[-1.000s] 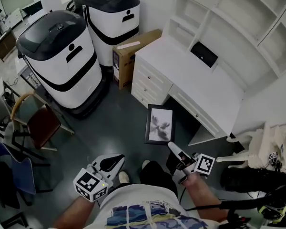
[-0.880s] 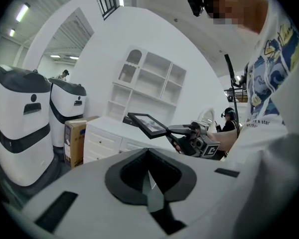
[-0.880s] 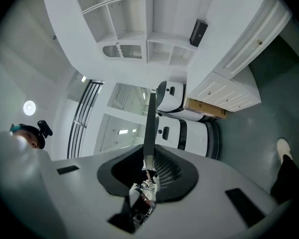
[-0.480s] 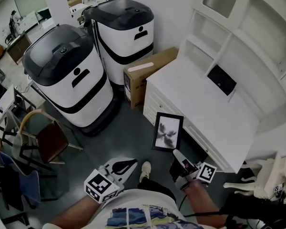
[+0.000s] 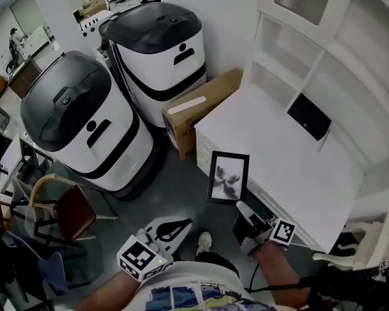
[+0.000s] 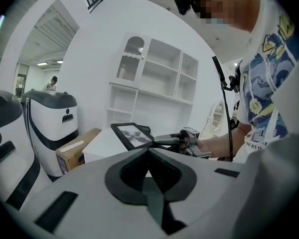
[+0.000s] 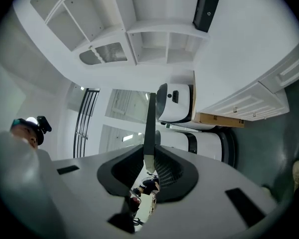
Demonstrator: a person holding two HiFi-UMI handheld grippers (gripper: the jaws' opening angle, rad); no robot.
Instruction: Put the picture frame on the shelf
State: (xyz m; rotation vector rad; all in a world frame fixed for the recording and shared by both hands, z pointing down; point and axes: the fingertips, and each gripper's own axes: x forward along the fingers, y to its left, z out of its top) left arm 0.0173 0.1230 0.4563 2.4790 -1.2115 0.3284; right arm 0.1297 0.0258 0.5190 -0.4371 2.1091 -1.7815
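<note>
The black picture frame (image 5: 228,177) with a pale print is held upright over the floor at the front edge of the white desk (image 5: 272,154). My right gripper (image 5: 238,205) is shut on its lower edge. In the right gripper view the picture frame (image 7: 149,126) runs edge-on up from between the jaws of the right gripper (image 7: 148,156). The white shelf unit (image 5: 298,63) rises behind the desk. My left gripper (image 5: 183,223) hangs low to the left, shut and empty. From the left gripper (image 6: 148,149) I see the picture frame (image 6: 134,135) and the shelf unit (image 6: 154,78).
A black box (image 5: 309,116) stands on the desk under the shelves. Two big white-and-black machines (image 5: 84,128) (image 5: 159,44) stand at the left, with a cardboard box (image 5: 198,105) between them and the desk. A chair (image 5: 71,212) is at the lower left.
Both grippers and the frame have come nearer the desk and shelves. The frame now hangs by the desk's front edge, no longer out over bare floor.
</note>
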